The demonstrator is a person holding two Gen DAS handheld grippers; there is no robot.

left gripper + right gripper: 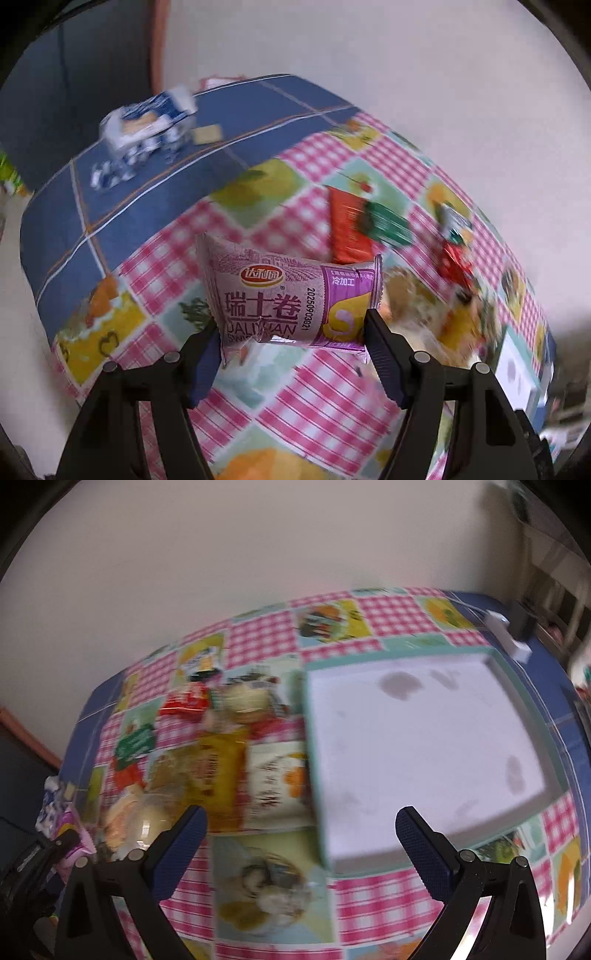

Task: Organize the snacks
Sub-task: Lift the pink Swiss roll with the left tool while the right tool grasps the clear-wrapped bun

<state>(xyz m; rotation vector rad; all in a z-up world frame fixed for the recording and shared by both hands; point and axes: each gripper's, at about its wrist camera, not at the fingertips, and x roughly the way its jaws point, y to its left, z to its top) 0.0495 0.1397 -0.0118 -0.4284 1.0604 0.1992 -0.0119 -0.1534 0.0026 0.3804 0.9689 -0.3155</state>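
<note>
My left gripper (291,332) is shut on a purple Swiss roll snack packet (291,299) and holds it above the checked tablecloth. My right gripper (301,827) is open and empty, above the table's front edge, just left of a white tray with a teal rim (417,746). The tray holds nothing. A blurred pile of snack packets (218,753) lies to the left of the tray: red, green, yellow and white ones. Some of them also show in the left wrist view, among them a red and green packet (354,229).
A blue and white box (147,125) lies on the blue part of the tablecloth at the far left. A white power strip (509,635) sits at the far right table edge. A plain wall stands behind the table.
</note>
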